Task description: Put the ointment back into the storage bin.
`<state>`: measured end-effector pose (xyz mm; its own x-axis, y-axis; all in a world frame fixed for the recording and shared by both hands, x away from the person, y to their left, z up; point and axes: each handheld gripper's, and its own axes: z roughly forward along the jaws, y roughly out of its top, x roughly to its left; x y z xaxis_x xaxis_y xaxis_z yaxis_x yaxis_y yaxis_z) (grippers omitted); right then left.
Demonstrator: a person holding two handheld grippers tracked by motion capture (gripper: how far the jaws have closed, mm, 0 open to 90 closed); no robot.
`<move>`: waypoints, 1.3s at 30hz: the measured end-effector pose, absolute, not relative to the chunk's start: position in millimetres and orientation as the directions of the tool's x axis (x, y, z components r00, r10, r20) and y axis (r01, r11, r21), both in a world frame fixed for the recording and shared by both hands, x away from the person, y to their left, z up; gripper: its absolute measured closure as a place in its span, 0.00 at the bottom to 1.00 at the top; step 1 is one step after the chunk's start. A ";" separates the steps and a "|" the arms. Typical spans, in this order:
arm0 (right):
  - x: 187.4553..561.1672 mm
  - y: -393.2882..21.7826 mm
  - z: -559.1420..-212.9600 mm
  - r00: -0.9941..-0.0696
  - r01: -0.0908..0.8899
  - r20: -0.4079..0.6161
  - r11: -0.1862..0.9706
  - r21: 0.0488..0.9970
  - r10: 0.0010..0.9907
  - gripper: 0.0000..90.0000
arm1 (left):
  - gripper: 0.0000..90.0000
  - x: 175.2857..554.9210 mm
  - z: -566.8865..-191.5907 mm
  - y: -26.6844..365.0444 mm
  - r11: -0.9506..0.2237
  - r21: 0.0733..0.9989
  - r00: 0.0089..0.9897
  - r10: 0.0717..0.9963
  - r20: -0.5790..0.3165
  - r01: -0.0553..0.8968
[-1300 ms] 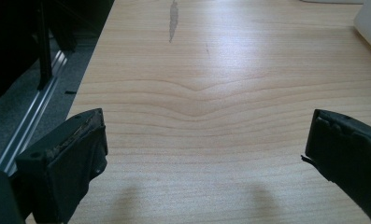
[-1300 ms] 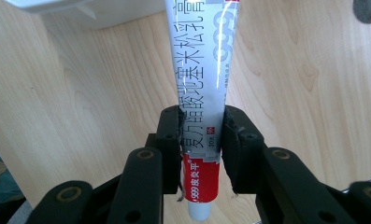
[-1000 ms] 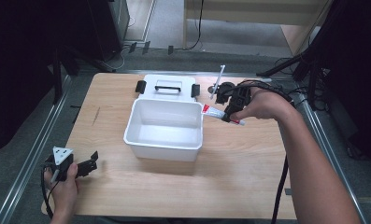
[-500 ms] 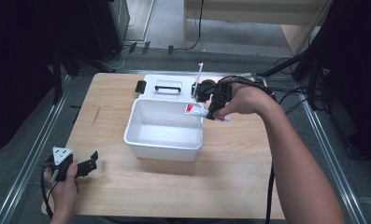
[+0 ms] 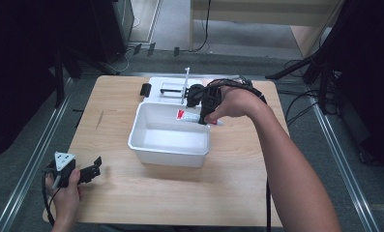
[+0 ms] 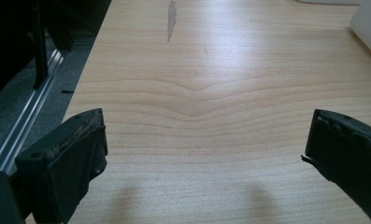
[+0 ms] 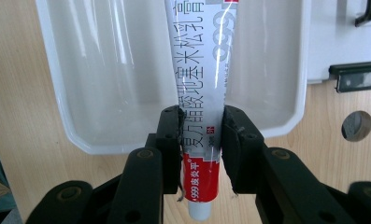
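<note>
My right gripper [image 7: 202, 123] is shut on a white tube [image 7: 204, 56] with a red band, gripping it near the cap end. The rest of the tube reaches out over the open white bin [image 7: 103, 93]. From the high view, the right gripper [image 5: 205, 118] holds the tube [image 5: 189, 117] level above the far right corner of the bin [image 5: 168, 154]. My left gripper [image 5: 90, 171] rests at the table's near left corner, held by a hand. Its jaws stand wide open over bare wood [image 6: 204, 158] with nothing between them.
The bin's white lid [image 5: 155, 89], with a black handle and black latches, lies flat behind the bin. The lid [image 7: 342, 37] also appears beside the bin in the right gripper view. A round hole [image 7: 356, 126] sits in the wooden tabletop. Metal rails run along both table sides.
The right hand has carried the tube leftward, from beside the bin's right rim to above its far right corner. The left gripper has stayed put.
</note>
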<state>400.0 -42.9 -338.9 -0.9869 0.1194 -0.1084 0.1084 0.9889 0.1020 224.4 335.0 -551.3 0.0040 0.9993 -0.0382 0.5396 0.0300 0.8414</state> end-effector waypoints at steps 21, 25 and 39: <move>400.0 -4.7 -359.2 -0.994 0.060 -0.091 0.995 0.080 0.067 0.79 | 0.00 224.9 -551.5 334.7 0.034 0.842 0.000 0.999 -0.041 0.538; 400.5 -1.1 -362.6 -0.994 0.063 -0.088 0.995 0.075 0.070 0.79 | 0.00 225.0 -551.6 334.6 0.035 0.843 0.000 0.999 -0.042 0.537; 404.6 -0.9 -377.6 -0.995 0.058 -0.079 0.996 0.061 0.062 0.79 | 0.00 225.1 -551.6 334.6 0.034 0.842 0.000 0.999 -0.041 0.538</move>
